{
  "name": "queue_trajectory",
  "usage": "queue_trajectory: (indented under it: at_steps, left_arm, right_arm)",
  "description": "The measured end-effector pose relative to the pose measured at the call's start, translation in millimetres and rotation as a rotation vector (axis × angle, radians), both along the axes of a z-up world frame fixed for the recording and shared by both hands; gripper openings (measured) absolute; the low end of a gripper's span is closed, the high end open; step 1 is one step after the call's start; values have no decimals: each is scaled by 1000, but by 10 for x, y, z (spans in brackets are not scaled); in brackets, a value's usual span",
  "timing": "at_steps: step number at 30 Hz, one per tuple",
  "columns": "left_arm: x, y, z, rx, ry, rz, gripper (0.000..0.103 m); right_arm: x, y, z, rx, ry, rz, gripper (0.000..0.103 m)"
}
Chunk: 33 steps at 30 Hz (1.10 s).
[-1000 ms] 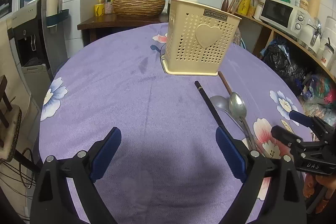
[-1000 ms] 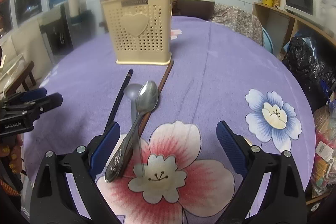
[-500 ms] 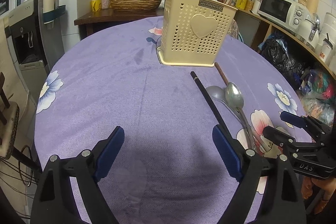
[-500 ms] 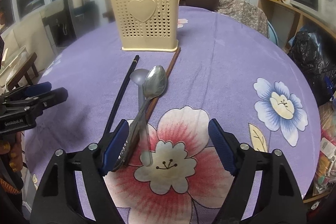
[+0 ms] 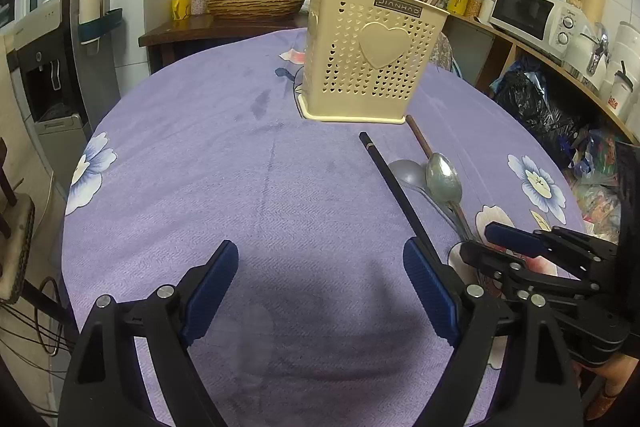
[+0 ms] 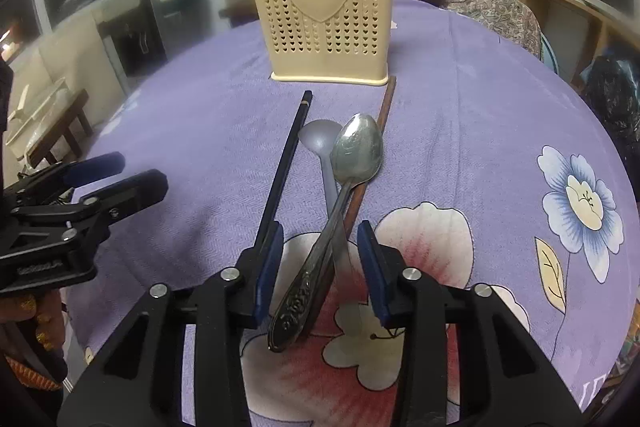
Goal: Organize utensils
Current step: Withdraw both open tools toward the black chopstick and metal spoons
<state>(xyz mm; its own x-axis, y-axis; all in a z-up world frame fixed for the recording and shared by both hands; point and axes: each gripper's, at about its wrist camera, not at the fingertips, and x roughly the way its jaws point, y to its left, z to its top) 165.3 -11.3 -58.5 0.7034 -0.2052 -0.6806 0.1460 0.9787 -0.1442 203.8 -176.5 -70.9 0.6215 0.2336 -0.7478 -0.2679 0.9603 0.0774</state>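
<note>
Straddling spoon handles (image 6: 304,287), right tongs (image 6: 320,255) half-spread, untouching; left tongs (image 5: 320,287) wide apart, empty.

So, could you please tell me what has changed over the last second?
The right gripper has moved forward and its jaws have narrowed around the handle of the metal spoon, not yet clamped. The left gripper stayed wide open over the tablecloth. The black chopstick, grey spoon and utensil holder lie unmoved.
</note>
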Motion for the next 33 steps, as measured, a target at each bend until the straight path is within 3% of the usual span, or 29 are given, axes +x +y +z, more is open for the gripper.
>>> queue_trajectory:
  at_steps: [4,6,7,14,18,20,28,29,30,31,32,33]
  left_arm:
    - [-12,8,-7,-3,2,-1,84]
    - [-13,12,-14,-5,4,-1,84]
    - [-11,13,-17,-6,5,-1,84]
    - [-7,1,-17,-6,5,-4,84]
    - [4,-34,-26,-2,11,-13,84]
    - [9,-71,-36,-7,16,-22,84]
    - [-15,-171,-21,4,11,-40,84]
    - [-19,-193,-20,5,10,-44,84]
    - [-20,-207,-21,7,11,-48,84]
    - [-20,-218,-25,10,12,-51,84]
    - [-22,-234,-29,11,13,-52,84]
    - [-23,-244,-31,12,15,-54,84]
  right_arm:
    - [94,22,-74,-20,23,-27,26]
    - [106,19,-76,-28,19,-36,14]
    - [113,12,-78,-27,20,-36,13]
    - [84,-197,12,26,-16,-68,11]
    - [25,-449,136,61,-50,-114,4]
    - [18,-548,141,38,-53,-139,4]
    - [19,-942,-35,45,3,-226,5]
    - [17,-953,-37,58,3,-229,8]
    - [7,-960,-22,73,-5,-231,23]
    - [-5,-957,1,84,-18,-229,49]
    - [-13,-938,28,87,-32,-224,61]
    - [-34,-890,85,81,-64,-208,64]
